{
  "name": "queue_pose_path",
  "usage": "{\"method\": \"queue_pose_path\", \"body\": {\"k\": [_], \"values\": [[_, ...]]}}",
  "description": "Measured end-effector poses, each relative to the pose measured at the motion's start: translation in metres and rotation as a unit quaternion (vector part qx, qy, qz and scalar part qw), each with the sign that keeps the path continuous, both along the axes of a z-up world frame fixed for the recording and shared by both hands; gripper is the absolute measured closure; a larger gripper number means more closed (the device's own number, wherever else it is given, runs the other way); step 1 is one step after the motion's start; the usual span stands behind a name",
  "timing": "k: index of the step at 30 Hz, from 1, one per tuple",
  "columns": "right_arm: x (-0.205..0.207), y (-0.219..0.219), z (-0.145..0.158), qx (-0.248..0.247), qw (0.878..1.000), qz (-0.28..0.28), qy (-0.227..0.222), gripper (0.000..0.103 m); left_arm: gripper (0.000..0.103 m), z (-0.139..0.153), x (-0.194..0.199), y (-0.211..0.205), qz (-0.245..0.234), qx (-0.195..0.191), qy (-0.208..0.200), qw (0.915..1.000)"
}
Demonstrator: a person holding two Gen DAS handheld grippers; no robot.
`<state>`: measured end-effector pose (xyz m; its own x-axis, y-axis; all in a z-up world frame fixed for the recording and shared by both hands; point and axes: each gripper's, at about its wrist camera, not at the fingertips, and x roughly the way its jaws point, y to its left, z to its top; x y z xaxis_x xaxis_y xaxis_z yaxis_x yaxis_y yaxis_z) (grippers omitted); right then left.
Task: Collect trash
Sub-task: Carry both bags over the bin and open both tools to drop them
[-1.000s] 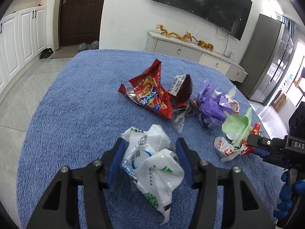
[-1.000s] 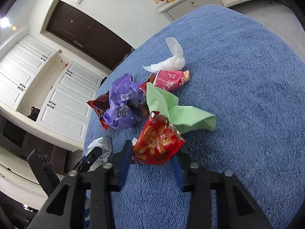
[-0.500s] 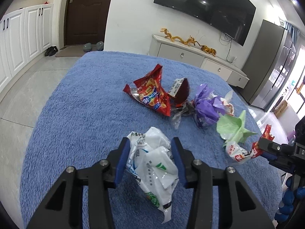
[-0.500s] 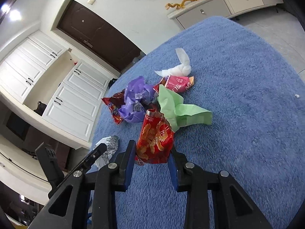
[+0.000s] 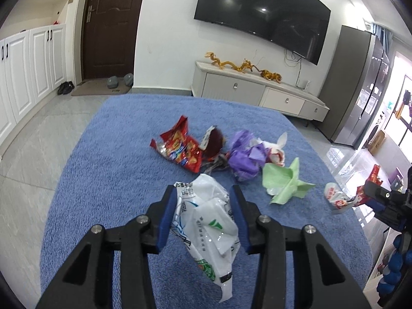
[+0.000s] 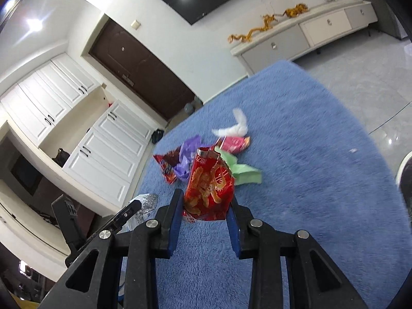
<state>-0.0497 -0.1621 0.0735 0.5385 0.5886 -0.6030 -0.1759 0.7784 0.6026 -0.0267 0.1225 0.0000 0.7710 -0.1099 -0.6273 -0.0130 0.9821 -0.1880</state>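
Observation:
My left gripper (image 5: 203,195) is shut on a crumpled white plastic bag (image 5: 206,221) and holds it above the blue table cover (image 5: 108,180). My right gripper (image 6: 206,203) is shut on a red snack wrapper (image 6: 208,185), lifted off the cover; it also shows at the right edge of the left wrist view (image 5: 370,182). On the cover lie a red chip bag (image 5: 180,149), a dark wrapper (image 5: 213,144), a purple wrapper (image 5: 244,157), a green paper (image 5: 283,180), a pink packet (image 6: 234,143) and a white tissue (image 6: 237,126).
The table cover's edges drop to a tiled floor (image 5: 31,141) on all sides. A TV cabinet (image 5: 257,90) stands beyond the far edge, white cupboards (image 5: 25,64) and a door on the left, a fridge (image 5: 360,85) at the right.
Both grippers have risen and pulled back from the pile, each carrying its piece of trash. The left jaws have closed tighter on the white bag.

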Motion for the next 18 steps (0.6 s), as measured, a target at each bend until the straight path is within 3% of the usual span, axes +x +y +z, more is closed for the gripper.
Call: {"method": "queue_pose_path", "body": {"k": [10,18], "values": [[-0.033,-0.075,0.046,-0.018,0.993,-0.082,-0.079,0.073,0.063,0.05,-0.002,-0.041,-0.027,0.019,-0.05,0.9982],[-0.058,-0.141,0.055,-0.04,0.98,-0.166,-0.105,0.073,0.063,0.071,0.016,-0.114,-0.095,0.015,-0.056,0.9938]]}}
